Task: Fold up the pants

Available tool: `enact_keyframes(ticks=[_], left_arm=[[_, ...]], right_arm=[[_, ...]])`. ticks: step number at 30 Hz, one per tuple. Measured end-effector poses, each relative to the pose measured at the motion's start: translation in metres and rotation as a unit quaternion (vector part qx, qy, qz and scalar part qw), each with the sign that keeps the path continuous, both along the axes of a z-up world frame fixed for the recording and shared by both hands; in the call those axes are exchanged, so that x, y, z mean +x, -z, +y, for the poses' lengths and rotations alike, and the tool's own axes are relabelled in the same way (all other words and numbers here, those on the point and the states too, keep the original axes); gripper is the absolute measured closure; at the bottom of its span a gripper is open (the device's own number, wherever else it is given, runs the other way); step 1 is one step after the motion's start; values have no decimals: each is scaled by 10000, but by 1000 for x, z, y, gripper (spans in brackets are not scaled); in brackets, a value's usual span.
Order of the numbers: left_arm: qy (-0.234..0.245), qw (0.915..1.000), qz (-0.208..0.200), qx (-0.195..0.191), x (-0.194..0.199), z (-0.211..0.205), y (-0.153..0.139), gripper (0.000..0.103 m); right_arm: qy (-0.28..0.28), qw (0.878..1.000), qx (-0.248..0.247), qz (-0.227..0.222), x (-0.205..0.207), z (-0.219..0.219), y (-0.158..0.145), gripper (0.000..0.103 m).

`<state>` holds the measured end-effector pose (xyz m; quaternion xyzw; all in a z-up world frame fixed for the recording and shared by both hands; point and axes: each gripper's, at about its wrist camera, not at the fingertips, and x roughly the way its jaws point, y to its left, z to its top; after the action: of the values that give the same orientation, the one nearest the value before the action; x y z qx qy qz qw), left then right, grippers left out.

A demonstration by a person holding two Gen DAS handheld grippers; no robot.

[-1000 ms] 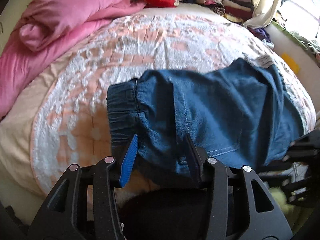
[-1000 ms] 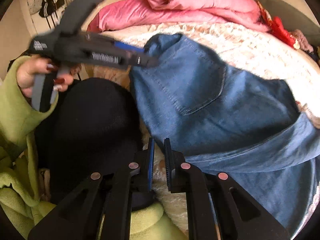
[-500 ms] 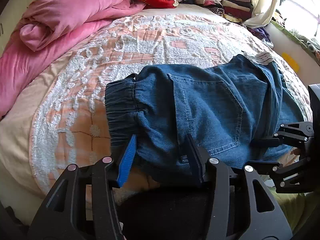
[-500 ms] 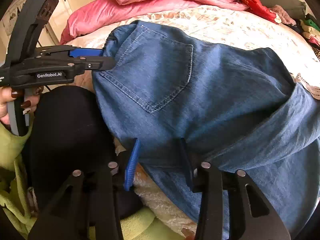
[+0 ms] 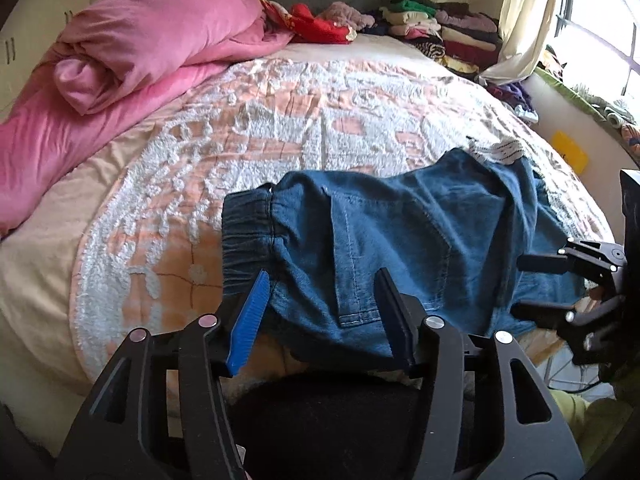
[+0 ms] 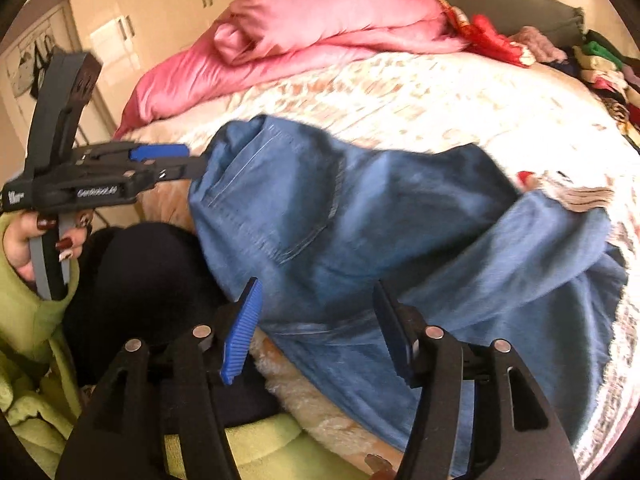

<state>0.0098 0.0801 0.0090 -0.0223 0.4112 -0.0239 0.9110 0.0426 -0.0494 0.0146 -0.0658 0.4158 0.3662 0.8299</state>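
Blue denim pants [image 5: 400, 240] lie folded at the near edge of the bed, elastic waistband to the left and a back pocket up. They also fill the right wrist view [image 6: 360, 220]. My left gripper [image 5: 320, 304] is open, its jaws wide apart just above the near hem of the pants, holding nothing. My right gripper [image 6: 316, 320] is open too, its jaws spread over the pants' lower edge. The right gripper also shows at the right edge of the left wrist view [image 5: 560, 288], and the left gripper shows at the left of the right wrist view [image 6: 168, 164].
A white and peach bedspread [image 5: 280, 120] covers the bed. A pink duvet [image 5: 140, 52] is bunched at the far left. Stacked clothes [image 5: 440, 28] line the headboard. A white patterned sock [image 5: 500, 150] lies by the pants. My black-clad knee [image 5: 320, 420] is below the grippers.
The right gripper went from shut to wide open. Both grippers have pulled back a little from the pants, which have settled flat on the bed.
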Motion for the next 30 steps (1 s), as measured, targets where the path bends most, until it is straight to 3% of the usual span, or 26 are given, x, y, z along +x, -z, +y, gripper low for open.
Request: enact_keyframes(ticks=[4,6,14,20,30], left_arm=[[26,10000,-91,12,-4,-5,-8,48],[70,9999,-124,-8,-5,-9,-11,45],[281,9994,-216,-16,-7,-31,-22,34],[438,9988,-182,-84,-4,-45,-23,21],[1007,9942,91,-380,12,-86,-15,21]], right_arm=[[268,9996,51,-79,3,-15,-3,46],[401,9991,67,-119,3,-21,-6,35],[877,9953,126,-389,2,-56,-19,20],[1240,9903,125,-622,5,-78,-29,16],[1849,9804,153,-668,38,-112,-44,16]])
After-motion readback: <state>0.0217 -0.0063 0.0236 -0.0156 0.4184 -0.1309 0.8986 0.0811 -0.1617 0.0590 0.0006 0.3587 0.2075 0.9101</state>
